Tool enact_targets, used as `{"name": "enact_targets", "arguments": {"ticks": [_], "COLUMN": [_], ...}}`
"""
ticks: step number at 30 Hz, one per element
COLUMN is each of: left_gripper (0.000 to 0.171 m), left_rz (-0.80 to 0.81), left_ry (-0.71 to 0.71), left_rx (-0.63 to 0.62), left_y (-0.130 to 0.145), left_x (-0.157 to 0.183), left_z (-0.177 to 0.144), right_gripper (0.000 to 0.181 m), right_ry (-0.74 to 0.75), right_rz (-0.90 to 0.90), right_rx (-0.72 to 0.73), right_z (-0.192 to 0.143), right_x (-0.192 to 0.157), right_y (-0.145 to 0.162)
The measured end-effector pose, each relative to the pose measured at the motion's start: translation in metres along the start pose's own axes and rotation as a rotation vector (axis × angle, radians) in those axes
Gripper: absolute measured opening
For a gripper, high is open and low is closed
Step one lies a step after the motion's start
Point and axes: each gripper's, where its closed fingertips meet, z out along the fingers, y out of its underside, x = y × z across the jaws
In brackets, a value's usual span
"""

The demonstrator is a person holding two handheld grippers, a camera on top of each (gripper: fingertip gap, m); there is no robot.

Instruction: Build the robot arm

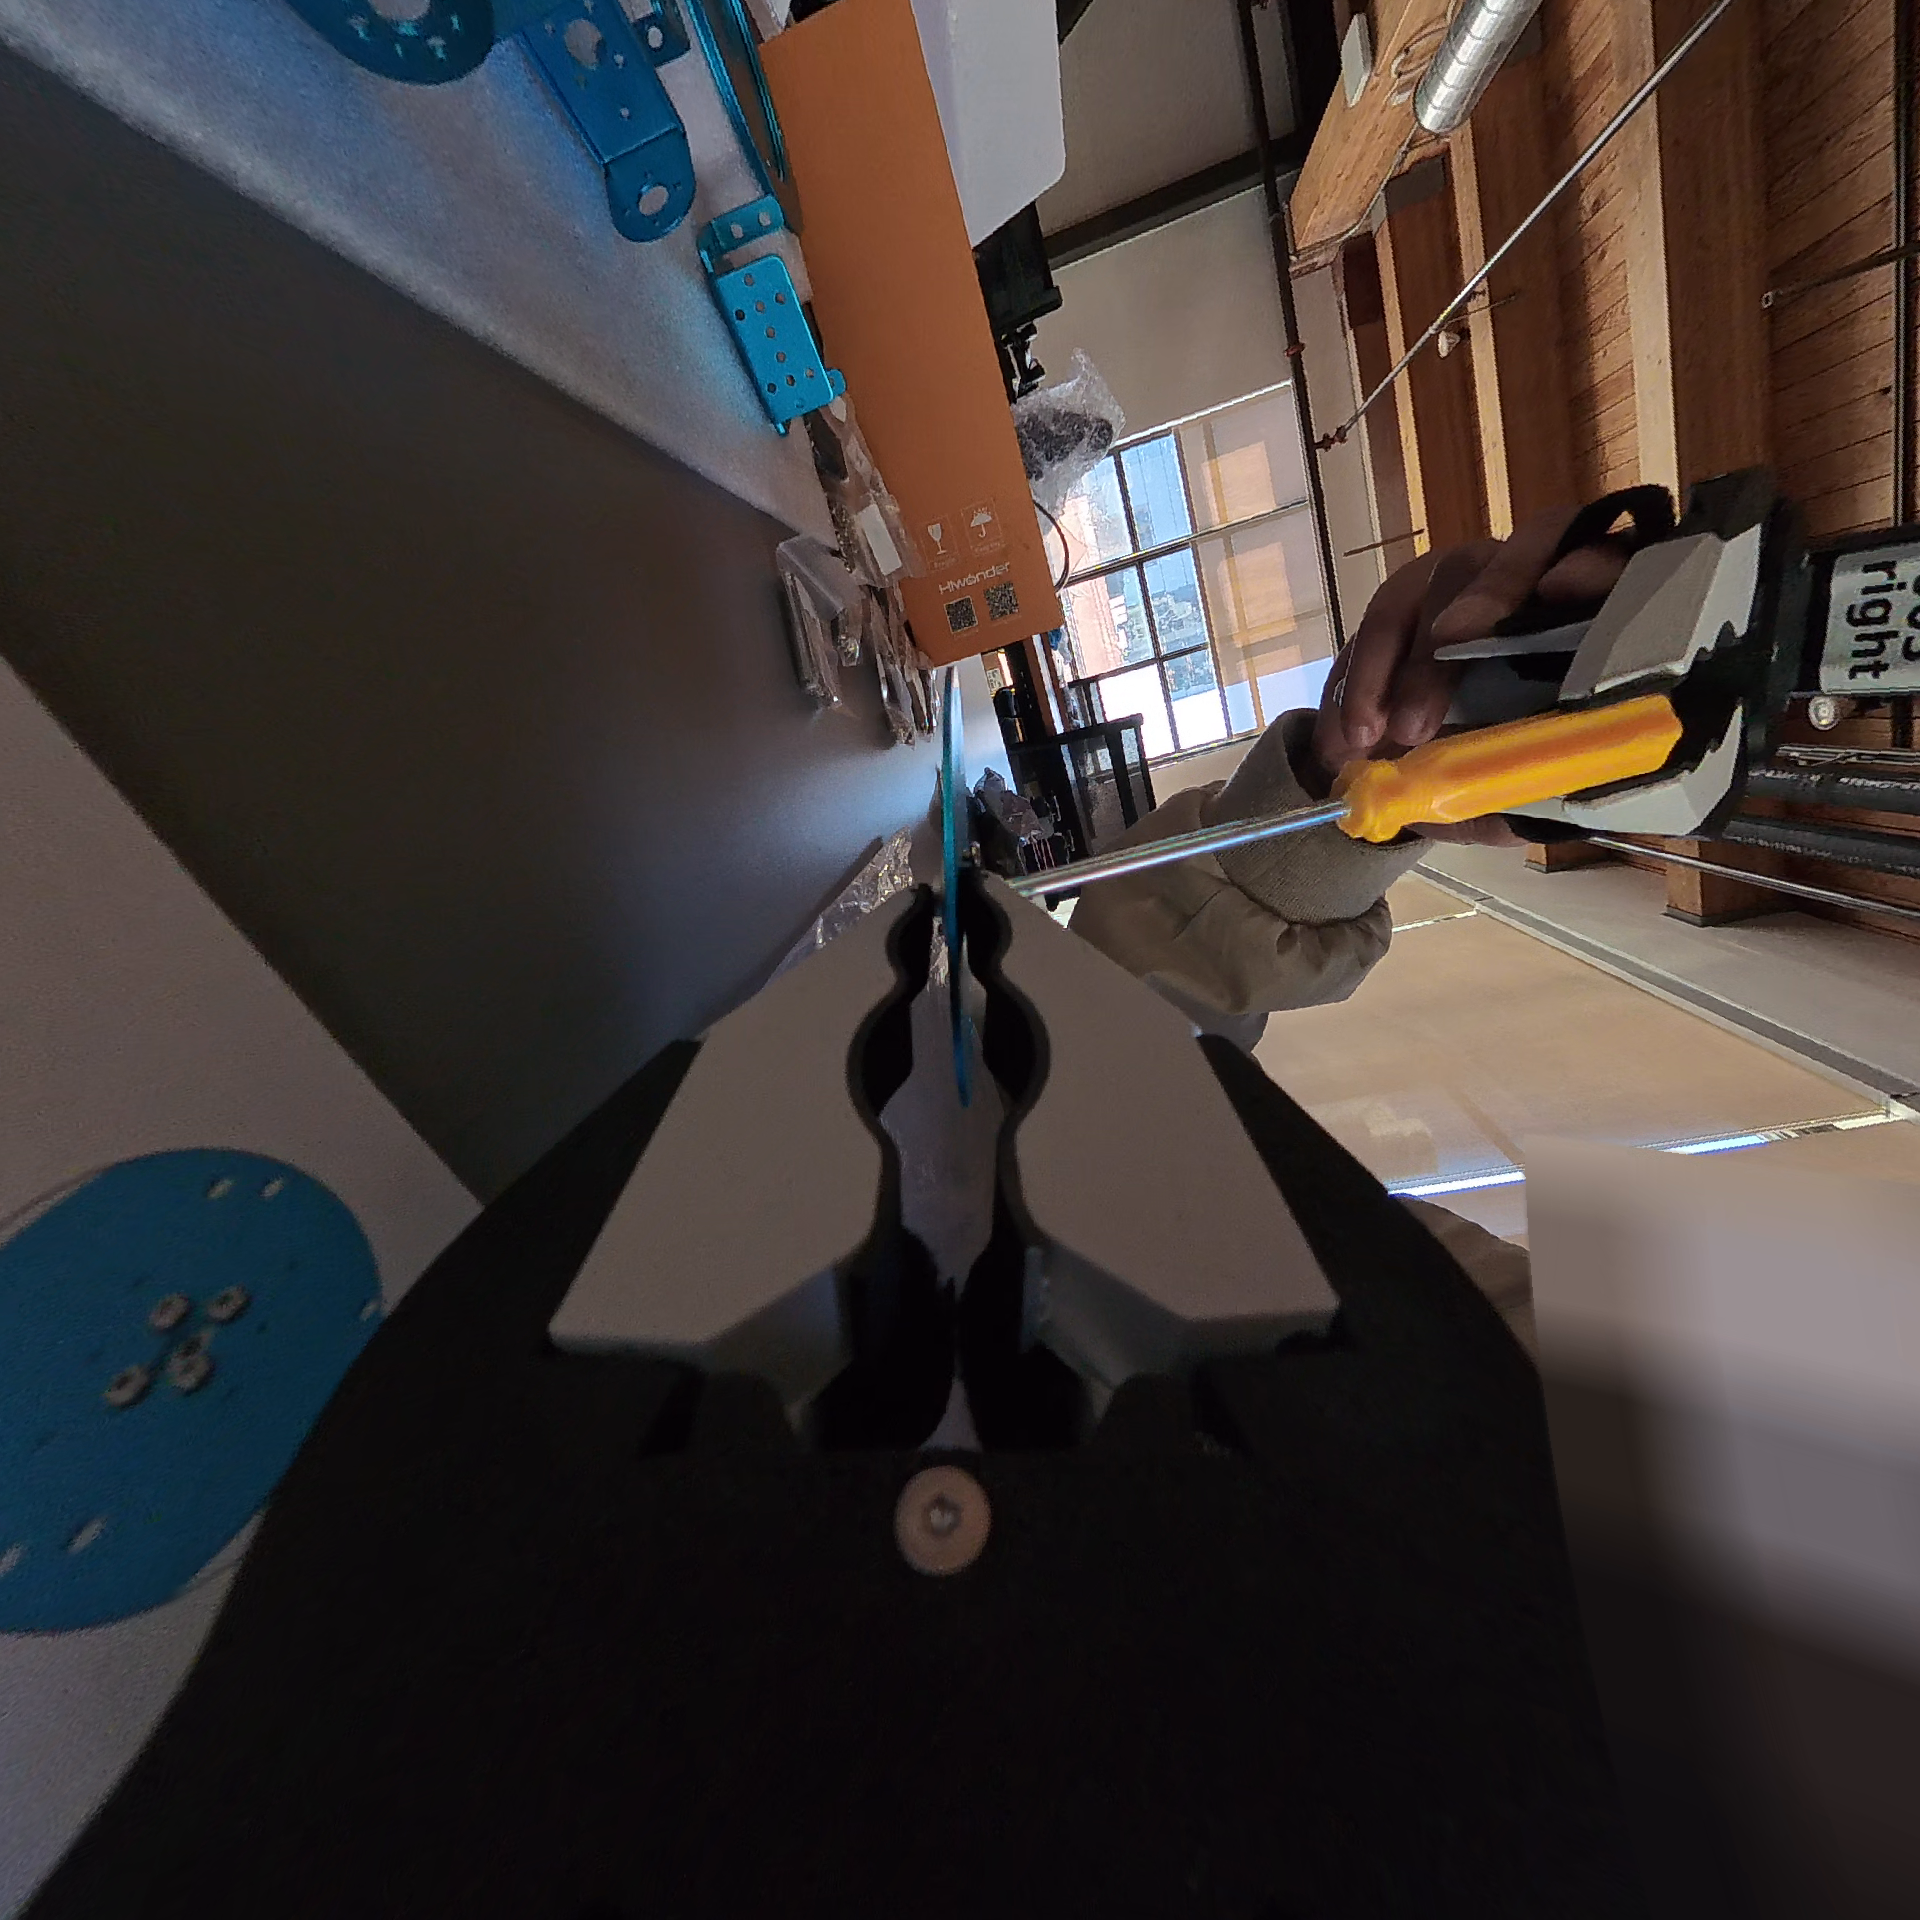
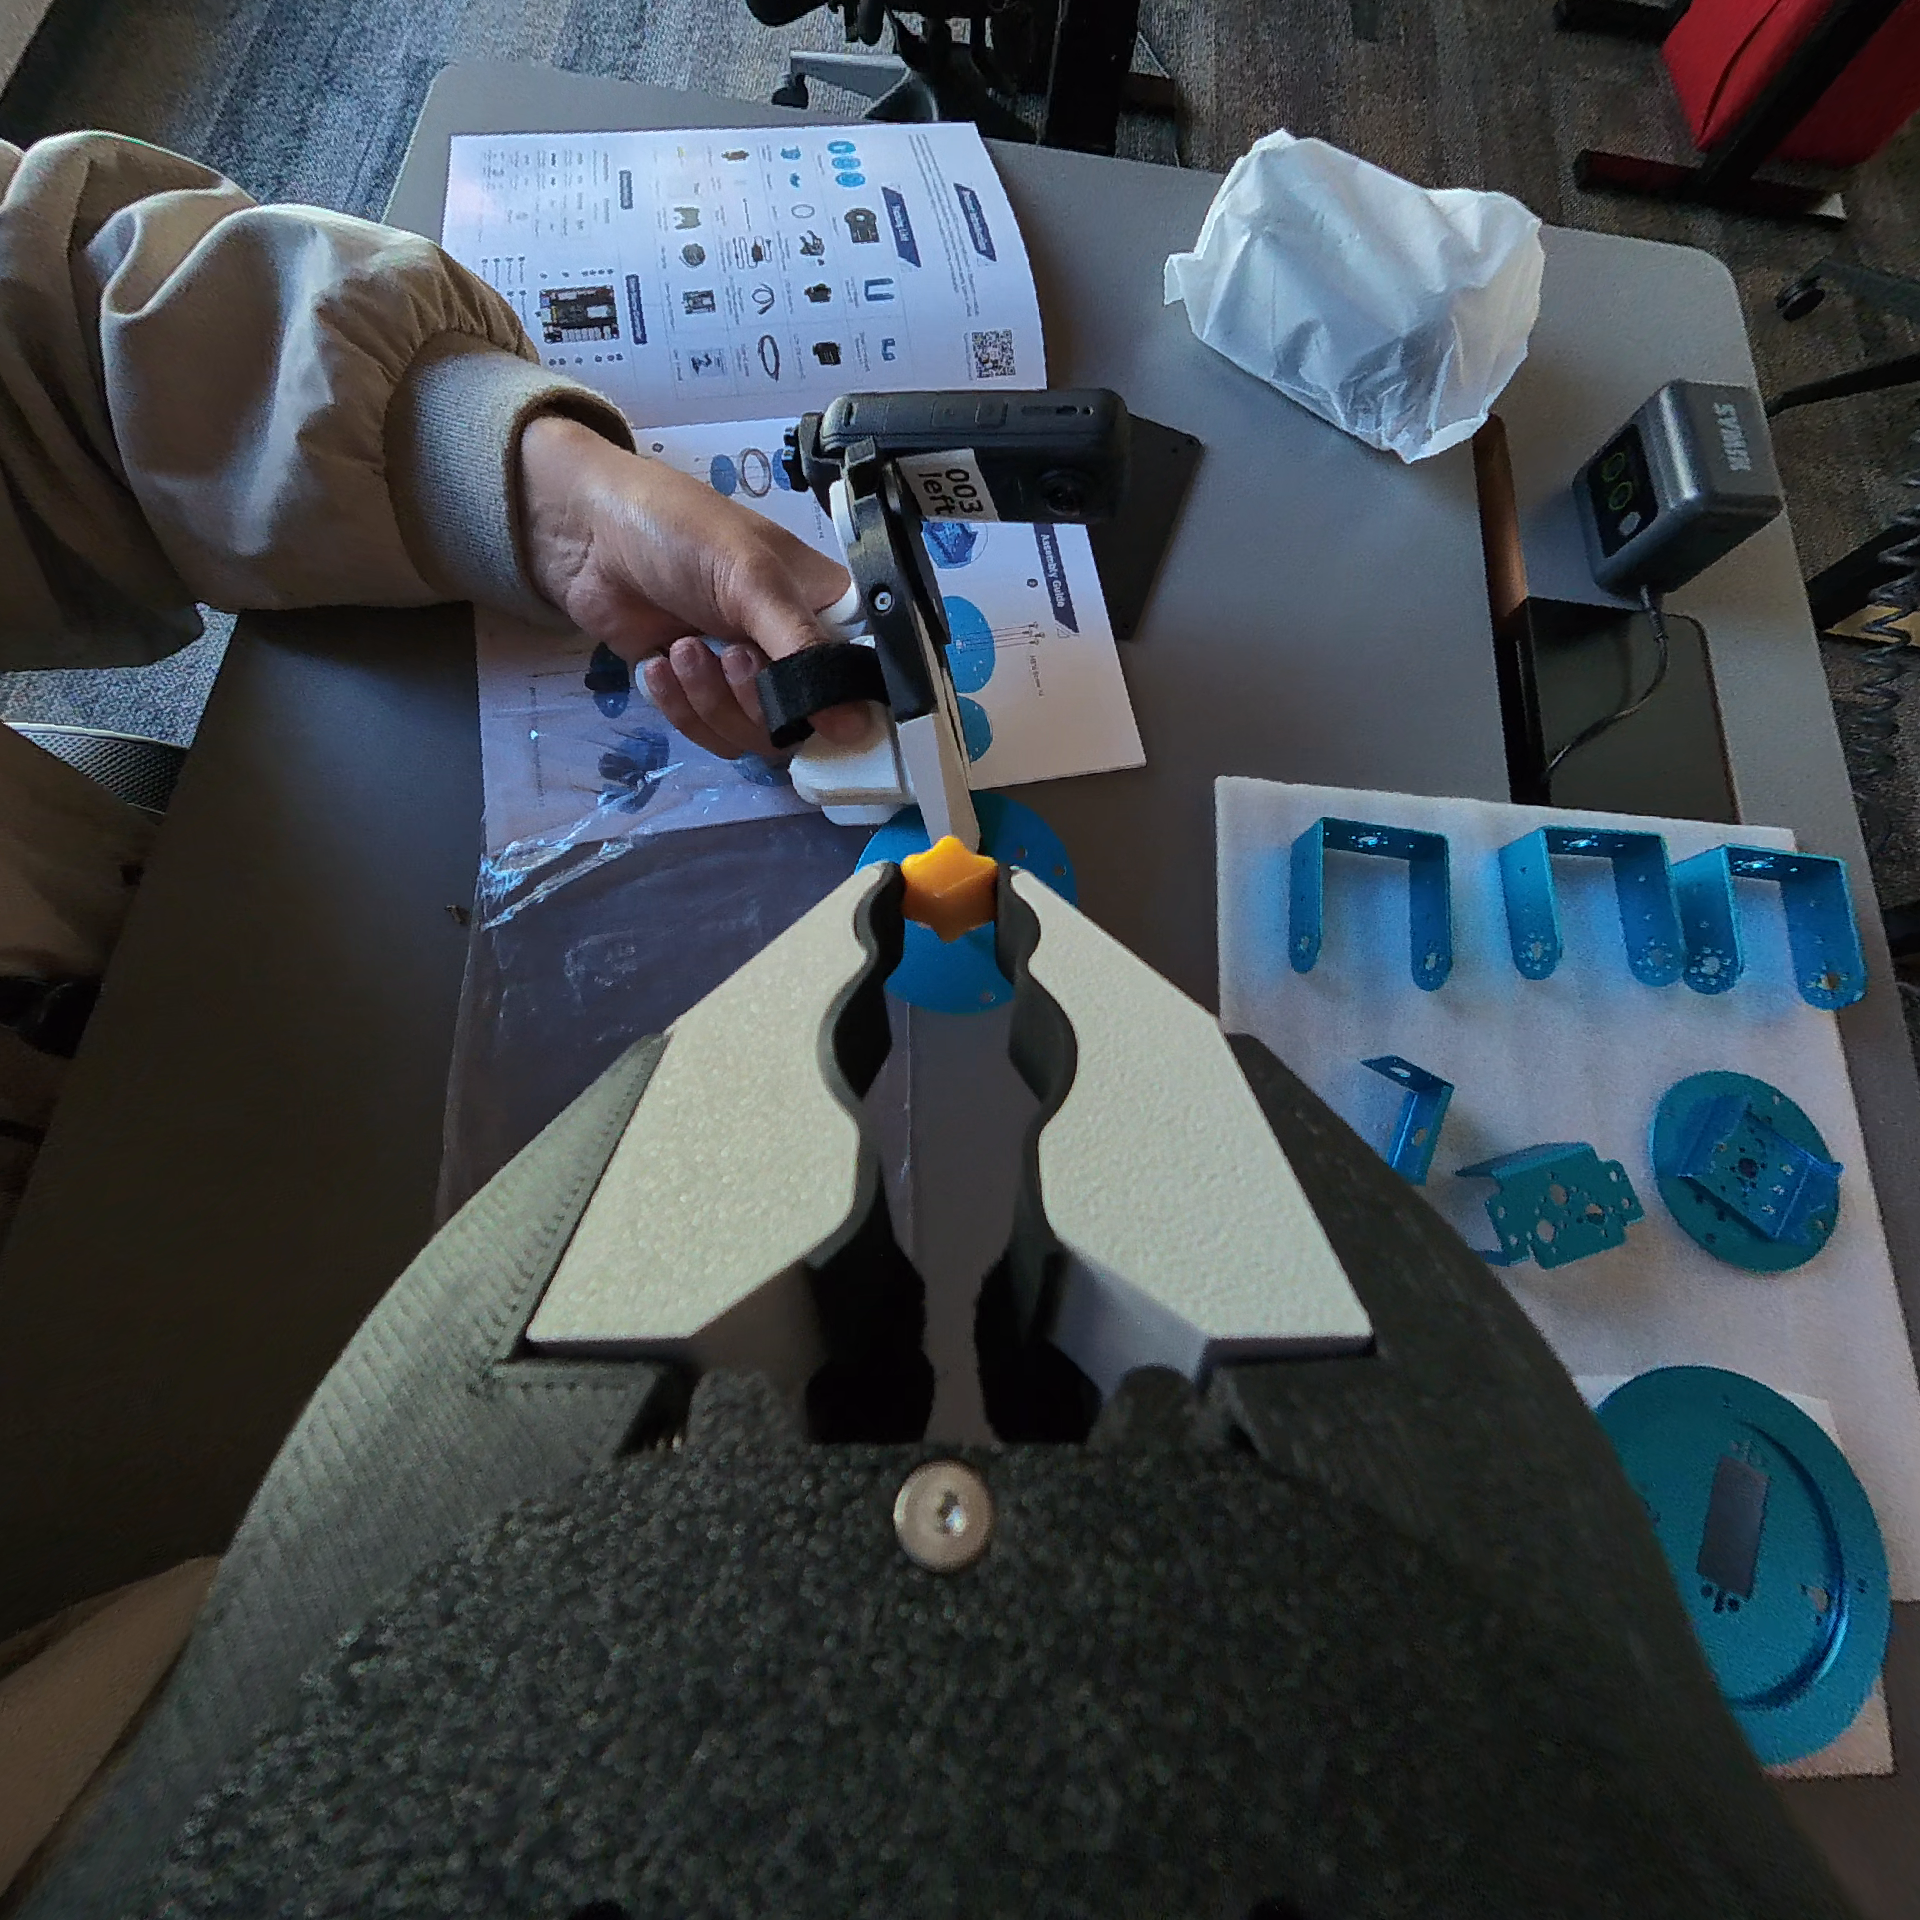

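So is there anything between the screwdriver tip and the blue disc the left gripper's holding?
Nothing visible. The left gripper clamps the blue disc on edge, and the screwdriver held by the right gripper runs its bare shaft straight to the disc's face. The tip itself is hidden behind a finger.

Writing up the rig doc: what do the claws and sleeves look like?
Both claws: pale grey wedge fingers with wavy black pads on a textured black body, one silver screw at centre. Black finger strap, black camera on top, white label. Beige puffy sleeves, ribbed cuffs.
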Motion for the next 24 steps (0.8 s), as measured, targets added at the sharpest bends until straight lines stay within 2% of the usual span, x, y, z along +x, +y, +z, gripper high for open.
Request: {"name": "enact_targets", "arguments": {"ticks": [24], "left_gripper": [0.005], "left_rz": [-0.008], "left_ry": [0.001], "left_rx": [0.009], "left_y": [-0.0021], "left_x": [-0.0007], "left_z": [-0.001], "right_gripper": [0.016], "right_ry": [0.022], "right_rz": [-0.027], "right_rx": [-0.015], "right_z": [0.0006], "right_x": [-0.0012], "right_y": [-0.0034]}}
